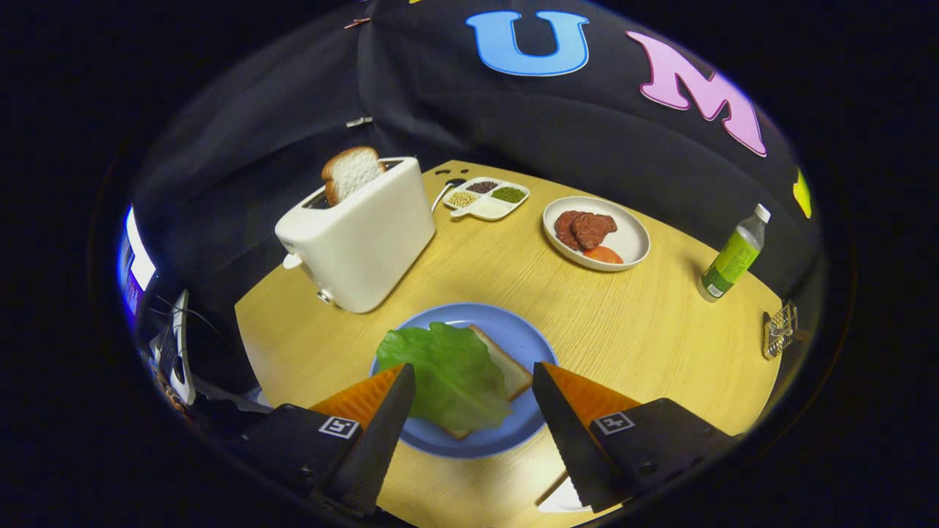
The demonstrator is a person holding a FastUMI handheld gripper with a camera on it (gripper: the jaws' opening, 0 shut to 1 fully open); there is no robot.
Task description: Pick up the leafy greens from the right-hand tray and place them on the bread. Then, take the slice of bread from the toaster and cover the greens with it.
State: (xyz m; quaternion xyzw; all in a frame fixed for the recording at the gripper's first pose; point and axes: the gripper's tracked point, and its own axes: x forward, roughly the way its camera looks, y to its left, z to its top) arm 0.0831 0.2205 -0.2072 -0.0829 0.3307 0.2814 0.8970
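Gripper (473,381) fingers spread apart, holding nothing; leafy greens (447,374) lie on bread (506,363), apparently between fingertips; second slice (352,172) upright in toaster (359,242).

My gripper (473,378) hangs over the blue plate (513,330), its fingers spread wide with nothing between them but air; below them the lettuce leaf (447,374) lies on a slice of bread (506,367) on that plate; beyond, the white toaster (359,238) stands with a bread slice (351,172) sticking up from its slot; a plate of meat (631,238) sits right of it on the wooden table (645,330).
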